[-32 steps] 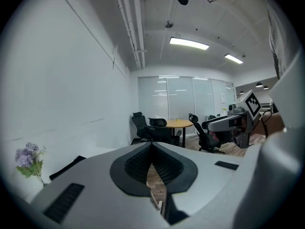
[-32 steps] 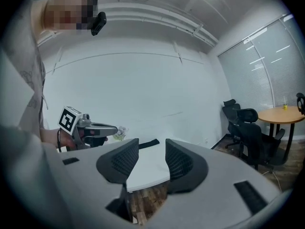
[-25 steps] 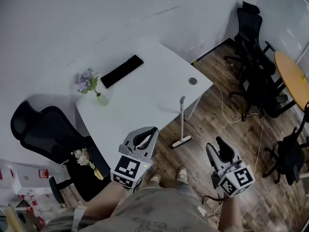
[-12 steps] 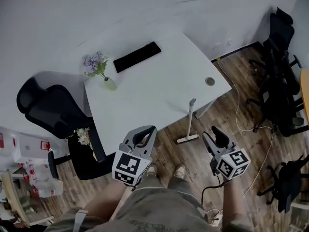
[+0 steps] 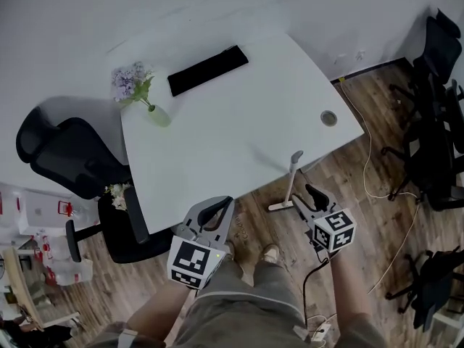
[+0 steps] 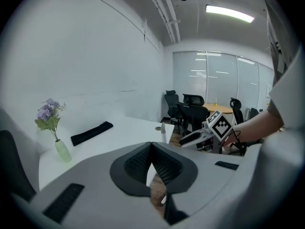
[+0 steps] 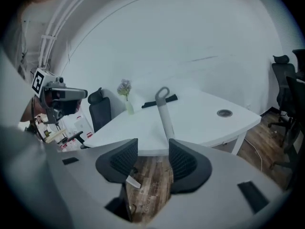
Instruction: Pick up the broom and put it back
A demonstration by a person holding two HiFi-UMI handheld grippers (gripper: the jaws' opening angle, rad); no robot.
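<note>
The broom leans against the front edge of the white table (image 5: 217, 158). Its grey handle (image 5: 291, 176) rises from the flat head (image 5: 279, 206) on the wood floor. My right gripper (image 5: 308, 193) sits just right of the handle, low over the floor. Its jaws are opening and nothing is between them. In the right gripper view the handle (image 7: 164, 111) stands just beyond the gap of that gripper (image 7: 153, 149), close to the right pad. My left gripper (image 5: 220, 210) hangs at the table's front edge, left of the broom. Its pads meet at the tips in the left gripper view (image 6: 151, 147).
On the table stand a vase of purple flowers (image 5: 138, 93) and a long black pad (image 5: 208, 69), with a cable hole (image 5: 329, 118) near its right corner. A black office chair (image 5: 72, 172) stands at the left, more chairs (image 5: 435, 114) at the right. A cable (image 5: 370, 176) trails over the floor.
My right gripper has sunk and come in close beside the broom handle. The left gripper has dropped a little. The head view has shifted, so the table now fills the middle.
</note>
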